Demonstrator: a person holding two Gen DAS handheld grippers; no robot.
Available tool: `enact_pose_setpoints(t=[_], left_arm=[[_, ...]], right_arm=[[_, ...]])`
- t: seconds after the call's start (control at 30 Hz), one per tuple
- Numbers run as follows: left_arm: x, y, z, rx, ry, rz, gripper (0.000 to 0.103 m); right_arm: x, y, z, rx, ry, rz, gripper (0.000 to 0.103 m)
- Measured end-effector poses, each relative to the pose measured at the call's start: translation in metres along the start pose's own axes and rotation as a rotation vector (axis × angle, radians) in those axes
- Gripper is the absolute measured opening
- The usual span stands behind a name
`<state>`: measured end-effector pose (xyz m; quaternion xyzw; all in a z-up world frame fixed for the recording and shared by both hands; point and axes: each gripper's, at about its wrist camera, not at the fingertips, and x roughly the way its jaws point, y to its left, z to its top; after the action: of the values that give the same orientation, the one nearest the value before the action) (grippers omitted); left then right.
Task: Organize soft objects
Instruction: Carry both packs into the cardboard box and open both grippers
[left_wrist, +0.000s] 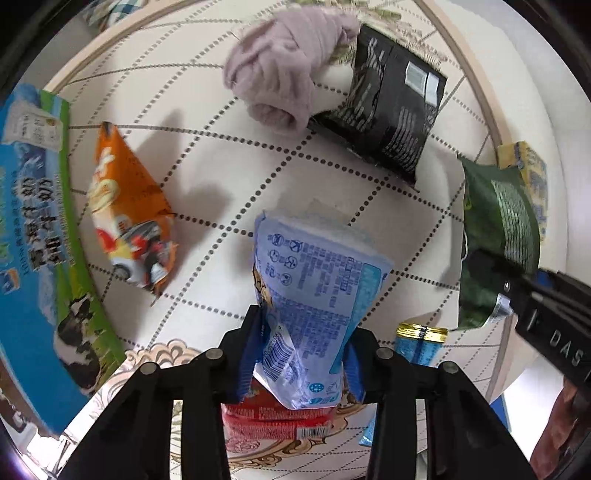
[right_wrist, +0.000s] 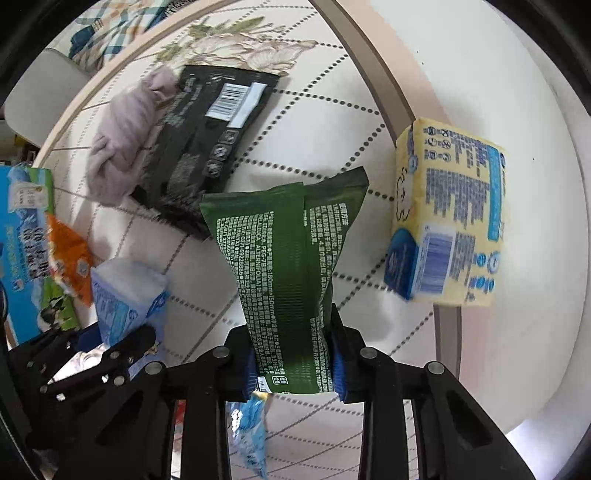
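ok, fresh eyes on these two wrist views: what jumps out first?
Both grippers are loaded: the left gripper is clamped on a pale blue tissue pack above the table's middle, and the right gripper pinches a dark green pouch. Next, a mauve knotted cloth lies at the far edge against a black pouch, and a yellow tissue pack sits at the table's right rim.

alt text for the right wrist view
The right gripper clamps a green packet above a patterned table. A yellow tissue pack sits right, a black packet and lilac cloth behind, the left gripper's blue pack left.
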<state>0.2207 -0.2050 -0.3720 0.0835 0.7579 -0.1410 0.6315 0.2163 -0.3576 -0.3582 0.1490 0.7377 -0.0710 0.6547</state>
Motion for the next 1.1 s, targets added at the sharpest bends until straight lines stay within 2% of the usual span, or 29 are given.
enact_pose_setpoints(t=[0.17,0.27,0.4,0.5,0.6,0.63,0.67,0.8,0.93,1.1], left_arm=[[-0.043,0.012,-0.022,-0.024,-0.057,-0.024,0.037],[-0.082,0.027,-0.038,-0.060,-0.100,-0.059,0.037],[-0.152,0.061,-0.078,-0.121,-0.192,-0.115,0.037],[-0.192,0.086,-0.082,-0.158,-0.259,-0.136,0.037],[-0.230,0.119,-0.100,-0.203,-0.322,-0.126,0.037],[-0.227,0.124,-0.091,-0.215,-0.335,-0.124,0.037],[-0.239,0.142,-0.098,-0.238,-0.353,-0.121,0.037],[-0.244,0.197,-0.110,-0.318,-0.375,-0.105,0.037],[-0.239,0.249,-0.105,-0.376,-0.370,-0.096,0.037],[-0.223,0.314,-0.086,-0.410,-0.331,-0.111,0.037]], right_arm=[[-0.021,0.012,-0.010,-0.011,-0.033,0.031,0.032],[-0.053,0.031,-0.024,-0.030,-0.060,0.061,0.032],[-0.080,0.048,-0.041,-0.072,-0.104,0.105,0.032],[-0.111,0.062,-0.060,-0.120,-0.144,0.150,0.032],[-0.140,0.098,-0.077,-0.181,-0.177,0.200,0.032],[-0.150,0.109,-0.085,-0.200,-0.184,0.218,0.032],[-0.157,0.127,-0.089,-0.222,-0.190,0.239,0.032],[-0.170,0.196,-0.102,-0.289,-0.188,0.304,0.032],[-0.157,0.259,-0.100,-0.318,-0.160,0.325,0.032],[-0.124,0.328,-0.085,-0.314,-0.118,0.299,0.032]])
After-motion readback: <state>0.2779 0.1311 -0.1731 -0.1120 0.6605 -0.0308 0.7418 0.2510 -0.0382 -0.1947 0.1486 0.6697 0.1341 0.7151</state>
